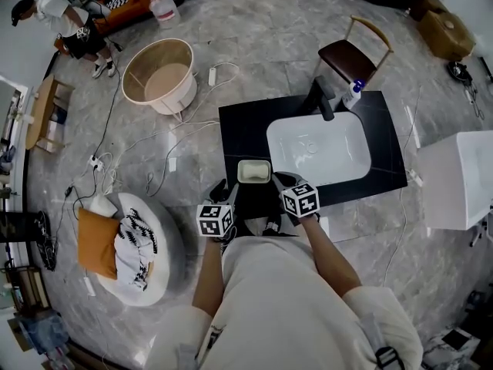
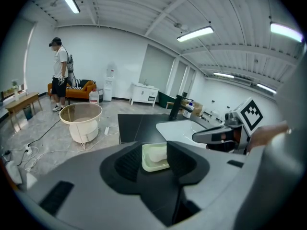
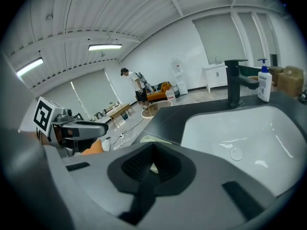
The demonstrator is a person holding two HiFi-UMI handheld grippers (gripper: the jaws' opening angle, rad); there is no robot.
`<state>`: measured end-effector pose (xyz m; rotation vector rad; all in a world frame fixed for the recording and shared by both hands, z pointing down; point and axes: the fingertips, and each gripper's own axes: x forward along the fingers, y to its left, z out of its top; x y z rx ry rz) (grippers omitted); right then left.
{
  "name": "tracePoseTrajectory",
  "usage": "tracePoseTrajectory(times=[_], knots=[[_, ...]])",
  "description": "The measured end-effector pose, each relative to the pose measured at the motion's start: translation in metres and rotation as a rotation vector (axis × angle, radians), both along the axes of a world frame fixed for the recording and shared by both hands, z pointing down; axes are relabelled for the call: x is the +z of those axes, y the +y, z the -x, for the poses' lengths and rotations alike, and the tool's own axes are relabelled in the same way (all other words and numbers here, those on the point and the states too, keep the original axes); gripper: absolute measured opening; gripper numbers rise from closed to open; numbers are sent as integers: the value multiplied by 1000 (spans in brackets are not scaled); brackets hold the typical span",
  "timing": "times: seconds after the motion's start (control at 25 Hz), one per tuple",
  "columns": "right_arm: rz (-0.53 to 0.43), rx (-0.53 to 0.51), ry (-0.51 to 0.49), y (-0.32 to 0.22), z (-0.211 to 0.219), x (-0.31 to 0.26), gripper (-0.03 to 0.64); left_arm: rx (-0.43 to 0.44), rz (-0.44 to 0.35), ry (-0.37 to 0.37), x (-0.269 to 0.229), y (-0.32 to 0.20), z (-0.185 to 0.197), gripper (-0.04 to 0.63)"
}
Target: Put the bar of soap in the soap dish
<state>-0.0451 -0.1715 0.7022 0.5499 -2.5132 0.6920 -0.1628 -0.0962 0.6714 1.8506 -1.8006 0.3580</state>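
Observation:
A pale green soap dish (image 1: 253,163) stands on the black counter (image 1: 239,133), left of the sink. A white bar of soap (image 2: 156,153) lies inside the dish (image 2: 146,166). My left gripper (image 1: 228,193) is just short of the dish's near left corner. In the left gripper view its jaws (image 2: 153,150) stand apart, with the dish showing between them and nothing pressed. My right gripper (image 1: 279,180) hangs at the dish's near right corner. Its pads (image 3: 153,150) meet, with nothing held. Each gripper shows in the other's view: the right gripper (image 2: 216,135), the left gripper (image 3: 79,127).
A white sink basin (image 1: 320,146) fills the counter's right half, with a black faucet (image 1: 320,99) and a pump bottle (image 1: 353,92) behind it. A chair (image 1: 350,56), a round tub (image 1: 160,75) and loose cables (image 1: 115,168) are on the floor. A person (image 1: 69,25) stands far off.

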Motion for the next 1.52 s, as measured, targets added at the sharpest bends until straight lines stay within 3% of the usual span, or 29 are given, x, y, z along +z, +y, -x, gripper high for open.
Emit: tracePoseTrajectory(times=[0.64,1.52], knots=[[7,16,6,-2,-14,4,3,1,8,-43,2,-2,-5,14],[-16,-17,-7,5,-11,-1,3,1,19,-46,6,6,-12,5]])
